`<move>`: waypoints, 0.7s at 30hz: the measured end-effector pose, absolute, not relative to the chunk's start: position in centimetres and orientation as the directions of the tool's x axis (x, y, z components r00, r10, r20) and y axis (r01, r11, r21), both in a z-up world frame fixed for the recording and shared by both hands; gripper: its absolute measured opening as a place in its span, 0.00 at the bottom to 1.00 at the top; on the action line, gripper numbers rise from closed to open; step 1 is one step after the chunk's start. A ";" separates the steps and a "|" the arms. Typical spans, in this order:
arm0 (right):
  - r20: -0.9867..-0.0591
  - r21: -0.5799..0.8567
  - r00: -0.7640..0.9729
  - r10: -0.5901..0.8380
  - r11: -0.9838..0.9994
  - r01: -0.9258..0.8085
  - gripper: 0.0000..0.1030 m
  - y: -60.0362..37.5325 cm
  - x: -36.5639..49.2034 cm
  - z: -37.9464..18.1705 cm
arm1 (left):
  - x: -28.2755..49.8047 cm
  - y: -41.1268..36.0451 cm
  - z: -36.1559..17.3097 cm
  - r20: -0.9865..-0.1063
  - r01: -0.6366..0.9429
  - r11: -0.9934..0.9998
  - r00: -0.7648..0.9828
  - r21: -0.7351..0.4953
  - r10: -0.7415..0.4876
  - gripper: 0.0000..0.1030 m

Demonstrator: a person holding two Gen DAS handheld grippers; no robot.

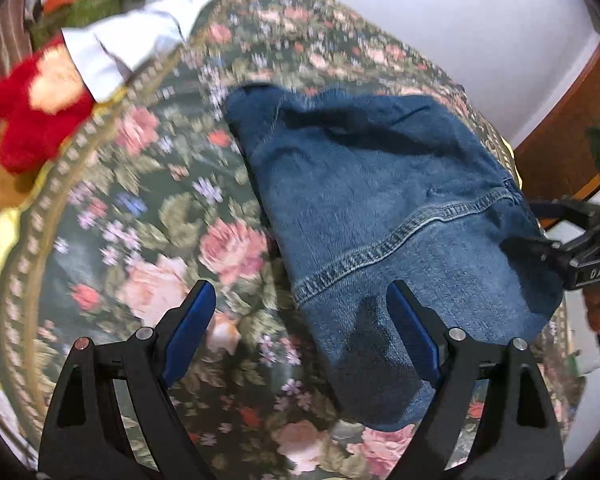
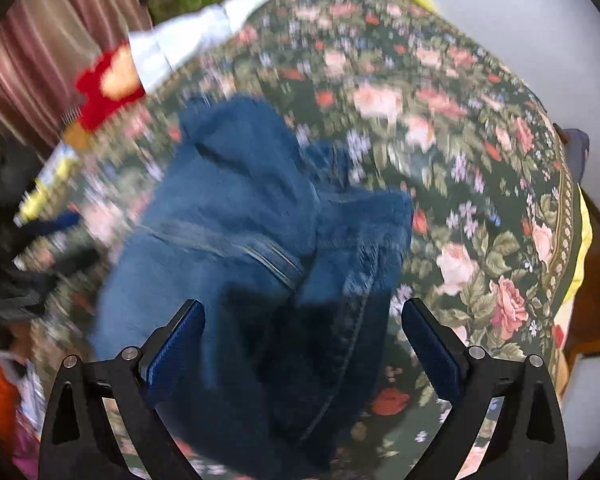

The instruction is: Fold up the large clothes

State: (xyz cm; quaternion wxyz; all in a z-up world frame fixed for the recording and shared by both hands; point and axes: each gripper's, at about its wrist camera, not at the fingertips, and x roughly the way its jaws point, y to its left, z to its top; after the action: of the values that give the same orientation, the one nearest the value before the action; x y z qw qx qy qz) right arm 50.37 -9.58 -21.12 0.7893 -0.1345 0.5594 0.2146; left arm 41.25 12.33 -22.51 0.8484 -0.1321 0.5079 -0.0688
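Folded denim jeans (image 1: pixel 384 216) lie on a floral bedspread (image 1: pixel 148 216), reaching its right edge, with bare cloth to the left. Both the left tool (image 1: pixel 302 312) and right tool (image 2: pixel 303 330) gape wide, gripping nothing. "DAS" marks the right tool.

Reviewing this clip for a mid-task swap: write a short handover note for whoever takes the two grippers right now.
Left gripper: open, holding nothing, above the near edge of the denim garment.
Right gripper: open, nothing gripped, denim beneath its jaws.
The denim garment lies bunched on the floral bedspread; a white cloth and a red plush toy sit at the far edge.
Done: the garment seems partly folded over.
Left: smooth it and finish folding.
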 end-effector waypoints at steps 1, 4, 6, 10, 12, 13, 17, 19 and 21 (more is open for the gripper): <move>-0.943 0.050 0.264 0.201 0.872 -0.487 0.96 -10.1 50.6 -21.8 | 41.5 12.3 -23.0 -0.847 -0.016 0.950 0.459 -0.312 -0.270 0.85; -0.933 0.231 0.165 0.319 0.885 -0.405 0.98 -12.4 51.9 -23.4 | 42.4 12.2 -24.5 -0.846 -0.020 0.926 0.414 -0.377 -0.336 0.86; -0.914 0.353 0.075 0.400 0.871 -0.342 0.98 -13.7 53.0 -24.9 | 43.0 12.7 -25.3 -0.828 -0.037 0.901 0.412 -0.433 -0.381 0.91; -0.873 0.462 0.002 0.488 0.826 -0.322 1.00 -14.5 54.0 -26.7 | 44.1 13.9 -27.2 -0.740 -0.070 0.787 0.399 -0.613 -0.542 0.94; -0.862 0.482 -0.013 0.507 0.811 -0.332 1.00 -14.4 54.3 -27.1 | 44.8 13.6 -28.1 -0.714 -0.068 0.756 0.395 -0.650 -0.578 1.00; -0.856 0.492 -0.018 0.517 0.804 -0.334 1.00 -14.4 54.5 -27.2 | 45.2 13.5 -28.4 -0.708 -0.065 0.751 0.396 -0.657 -0.585 1.00; -0.840 0.523 -0.038 0.542 0.787 -0.327 1.00 -14.1 55.3 -27.8 | 46.5 13.3 -30.1 -0.649 -0.076 0.680 0.389 -0.730 -0.653 1.00; -0.832 0.532 -0.032 0.553 0.781 -0.328 1.00 -14.0 55.4 -27.9 | 46.9 13.2 -31.2 -0.622 -0.102 0.638 0.383 -0.763 -0.683 1.00; -0.826 0.540 -0.019 0.564 0.780 -0.316 1.00 -14.0 55.4 -28.2 | 47.1 13.0 -31.7 -0.611 -0.113 0.621 0.384 -0.775 -0.693 1.00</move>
State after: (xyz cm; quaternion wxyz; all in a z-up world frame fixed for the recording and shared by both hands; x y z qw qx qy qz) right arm 55.36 -13.97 -28.17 0.6937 0.0968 0.6394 0.3171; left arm 47.08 12.99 -31.69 0.7356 -0.3881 0.5191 -0.1970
